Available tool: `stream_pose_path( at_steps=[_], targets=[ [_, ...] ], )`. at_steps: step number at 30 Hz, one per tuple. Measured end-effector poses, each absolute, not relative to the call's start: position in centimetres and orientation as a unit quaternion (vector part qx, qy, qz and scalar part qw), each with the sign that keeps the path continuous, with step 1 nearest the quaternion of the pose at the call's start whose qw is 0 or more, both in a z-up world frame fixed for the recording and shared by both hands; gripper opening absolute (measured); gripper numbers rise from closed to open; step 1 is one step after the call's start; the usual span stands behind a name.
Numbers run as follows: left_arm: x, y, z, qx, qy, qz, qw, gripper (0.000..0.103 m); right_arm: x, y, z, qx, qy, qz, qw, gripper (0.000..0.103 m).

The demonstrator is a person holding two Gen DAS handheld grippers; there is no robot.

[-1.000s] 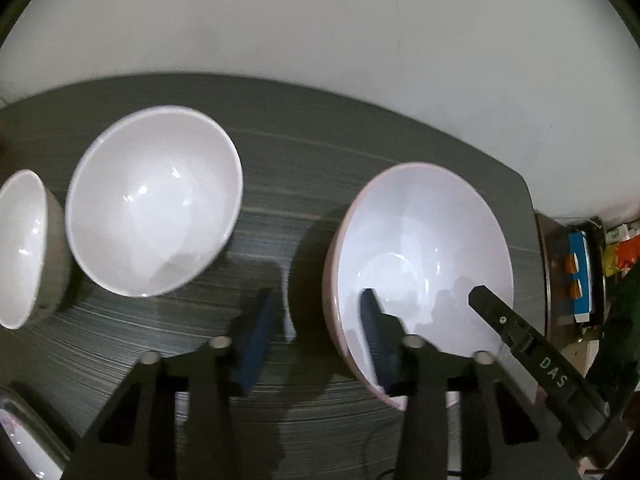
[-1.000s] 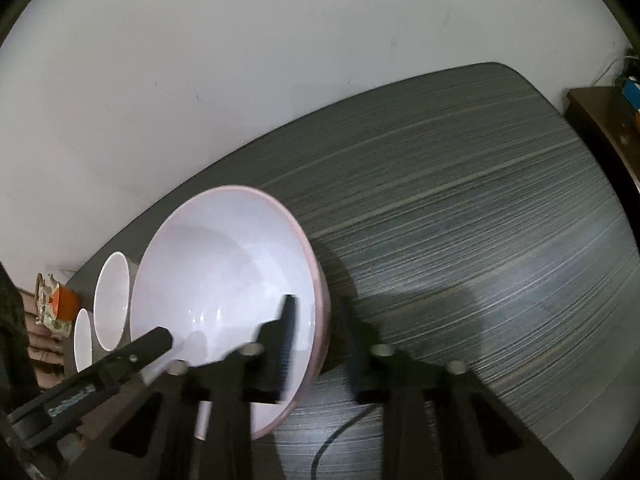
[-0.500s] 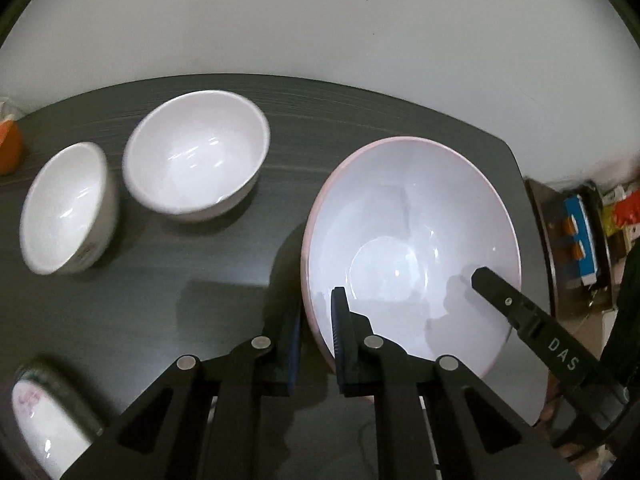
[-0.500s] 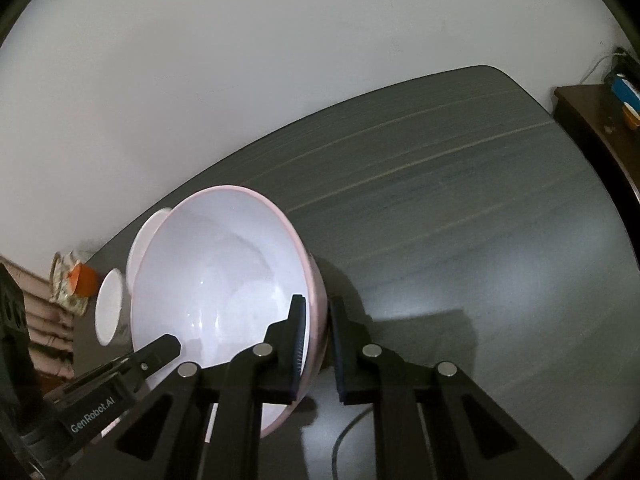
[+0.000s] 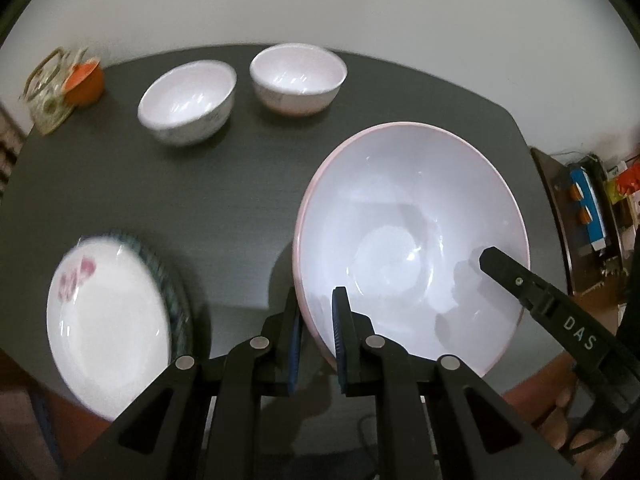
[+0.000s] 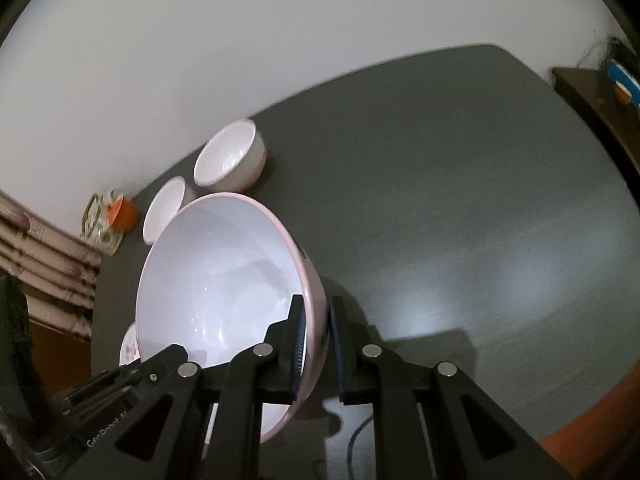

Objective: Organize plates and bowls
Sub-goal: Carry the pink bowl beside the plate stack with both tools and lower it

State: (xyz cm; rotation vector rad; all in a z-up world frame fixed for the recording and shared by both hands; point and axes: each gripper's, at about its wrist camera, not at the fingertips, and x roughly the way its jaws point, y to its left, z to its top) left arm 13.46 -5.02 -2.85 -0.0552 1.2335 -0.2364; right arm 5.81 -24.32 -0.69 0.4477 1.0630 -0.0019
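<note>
A large pink-rimmed white bowl (image 5: 412, 240) is held above the dark table by both grippers. My left gripper (image 5: 316, 312) is shut on its left rim. My right gripper (image 6: 316, 316) is shut on its right rim, and the bowl (image 6: 216, 280) fills the lower left of the right wrist view. Two small white bowls (image 5: 188, 100) (image 5: 298, 78) stand at the far side of the table; they also show in the right wrist view (image 6: 164, 208) (image 6: 230, 158). A white plate with a pink flower mark (image 5: 108, 328) lies at the near left.
A glass teapot with an orange cup (image 5: 64, 84) stands at the table's far left corner. A side shelf with small items (image 5: 588, 200) is right of the table. The dark table (image 6: 460, 200) spreads to the right in the right wrist view.
Both grippers closed on the large bowl's rim and lifted it up and back. The small bowls now look farther away, and the plate has come into view.
</note>
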Motion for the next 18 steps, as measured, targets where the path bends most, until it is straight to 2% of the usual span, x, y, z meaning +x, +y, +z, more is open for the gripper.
stream_pose_path(
  at_steps=[18],
  targets=[
    [9.4, -0.1, -6.8, -0.042, 0.605, -0.089, 0.79, 0.012, 2.2, -20.7, -4.0, 0.187, 0.542, 0.008, 0.819, 0.013]
  ],
)
